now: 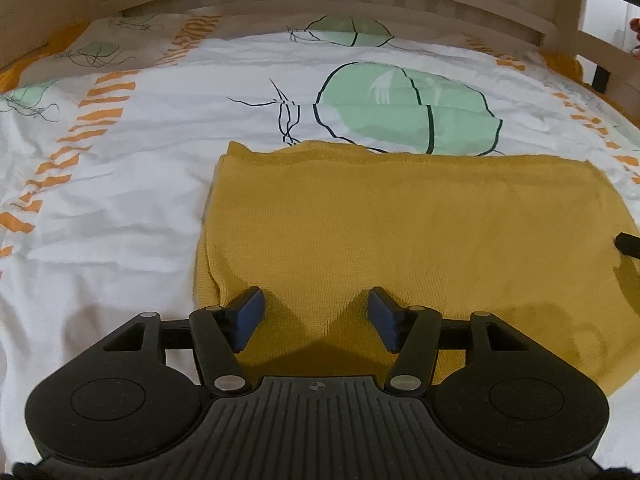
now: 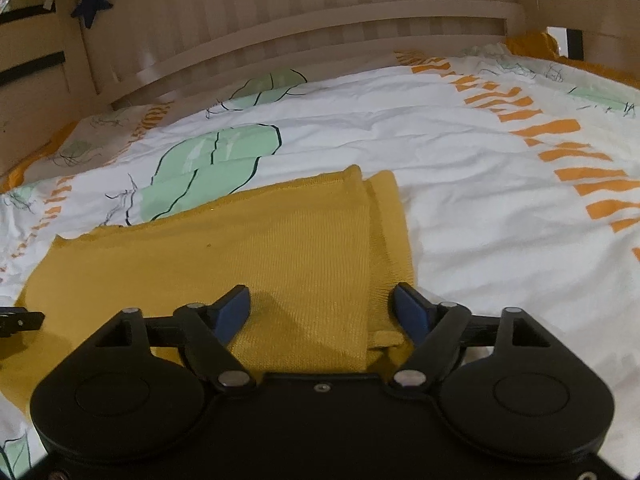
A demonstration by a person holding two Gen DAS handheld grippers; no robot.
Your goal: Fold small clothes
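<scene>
A mustard-yellow knitted garment (image 1: 400, 232) lies folded flat on the bed, a rough rectangle with doubled layers along its left edge. My left gripper (image 1: 316, 312) hovers low over its near left part, jaws open, blue pads apart with only flat cloth below them. In the right wrist view the same garment (image 2: 224, 256) shows a folded strip along its right edge. My right gripper (image 2: 322, 308) stands open over the near right corner, nothing pinched. A black tip of the right gripper (image 1: 628, 244) shows at the left view's right edge, and part of the left gripper (image 2: 20, 322) at the right view's left edge.
The garment rests on a white duvet (image 1: 120, 200) printed with green shapes and orange dashes. A pale wooden slatted bed rail (image 2: 320, 24) runs along the far side. A dark blue star (image 2: 94, 2) hangs at the far left. Yellow bedding (image 2: 532, 44) shows at the far corner.
</scene>
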